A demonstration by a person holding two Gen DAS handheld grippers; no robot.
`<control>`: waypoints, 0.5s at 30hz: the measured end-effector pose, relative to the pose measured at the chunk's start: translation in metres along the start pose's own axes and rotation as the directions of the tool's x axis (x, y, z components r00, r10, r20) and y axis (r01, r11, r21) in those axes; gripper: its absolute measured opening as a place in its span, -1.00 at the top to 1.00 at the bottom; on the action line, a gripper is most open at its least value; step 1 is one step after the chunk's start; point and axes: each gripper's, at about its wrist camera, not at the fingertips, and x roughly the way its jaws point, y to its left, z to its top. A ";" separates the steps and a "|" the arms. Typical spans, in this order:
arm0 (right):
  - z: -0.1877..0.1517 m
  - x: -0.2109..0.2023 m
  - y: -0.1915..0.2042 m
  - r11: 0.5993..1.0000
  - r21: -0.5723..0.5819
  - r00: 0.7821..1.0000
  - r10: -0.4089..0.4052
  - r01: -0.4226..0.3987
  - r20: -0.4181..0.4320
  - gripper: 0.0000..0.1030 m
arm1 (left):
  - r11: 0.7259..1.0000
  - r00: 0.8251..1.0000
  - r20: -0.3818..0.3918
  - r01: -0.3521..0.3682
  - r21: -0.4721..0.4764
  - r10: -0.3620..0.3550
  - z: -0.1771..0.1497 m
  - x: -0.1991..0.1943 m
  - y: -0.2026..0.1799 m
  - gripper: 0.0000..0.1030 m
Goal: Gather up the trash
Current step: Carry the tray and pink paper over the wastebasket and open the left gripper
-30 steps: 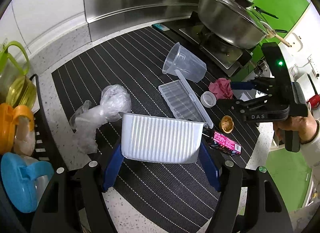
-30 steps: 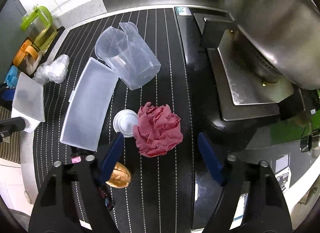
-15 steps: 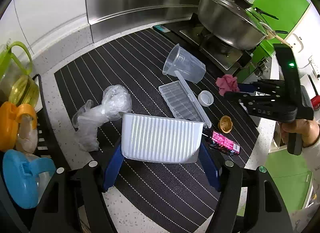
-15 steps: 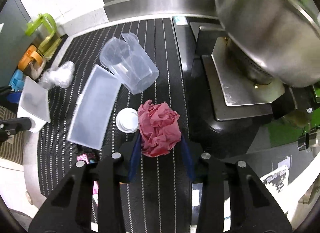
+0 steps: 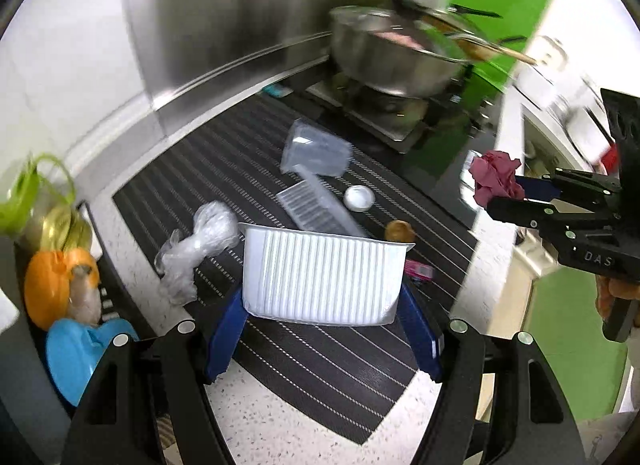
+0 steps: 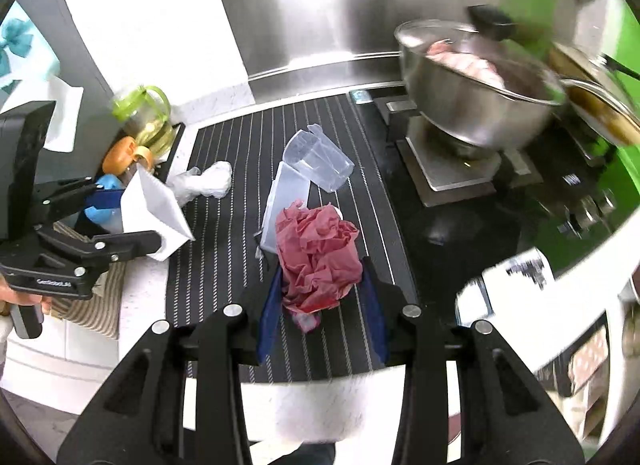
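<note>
My left gripper [image 5: 320,305] is shut on a white ribbed plastic tray [image 5: 320,273], held above the striped black mat [image 5: 320,349]; the tray also shows in the right wrist view [image 6: 156,209]. My right gripper [image 6: 322,285] is shut on a crumpled red paper ball [image 6: 318,257], lifted above the mat; the ball shows at the right of the left wrist view [image 5: 494,181]. On the mat lie a clear plastic bag [image 5: 200,249], a clear jug [image 5: 316,153], a clear lid [image 5: 316,209], a white cap [image 5: 359,198], a brown shell [image 5: 399,231] and a pink wrapper [image 5: 420,271].
A steel pot [image 6: 472,105] stands on the stove [image 6: 452,173] at the back right. Green, orange and blue containers [image 5: 56,249] sit in a rack at the left. A steel backsplash [image 5: 224,25] runs along the back. The counter edge is near both grippers.
My right gripper closed on the red paper ball and lifted it up and back from the mat. The left gripper with the tray has shifted slightly.
</note>
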 end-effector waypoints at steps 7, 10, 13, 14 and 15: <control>-0.060 -0.064 -0.011 0.977 0.178 0.990 -0.128 0.116 0.056 0.27 | 0.976 0.995 0.013 0.092 0.197 -0.096 -0.001 -0.020 -0.054 -0.34; -0.091 -0.090 -0.023 0.952 0.249 0.979 -0.195 0.175 0.056 0.27 | 0.953 0.989 0.014 0.137 0.272 -0.146 0.000 -0.021 -0.085 -0.34; -0.126 -0.115 -0.039 0.916 0.325 0.963 -0.266 0.236 0.048 0.27 | 0.923 0.980 0.000 0.186 0.338 -0.198 -0.002 -0.019 -0.120 -0.34; -0.136 -0.122 -0.044 0.903 0.348 0.958 -0.284 0.252 0.043 0.27 | 0.908 0.976 -0.008 0.207 0.364 -0.219 -0.004 -0.018 -0.136 -0.34; -0.151 -0.132 -0.052 0.885 0.378 0.951 -0.308 0.273 0.035 0.27 | 0.900 0.973 -0.013 0.218 0.377 -0.230 -0.005 -0.017 -0.144 -0.34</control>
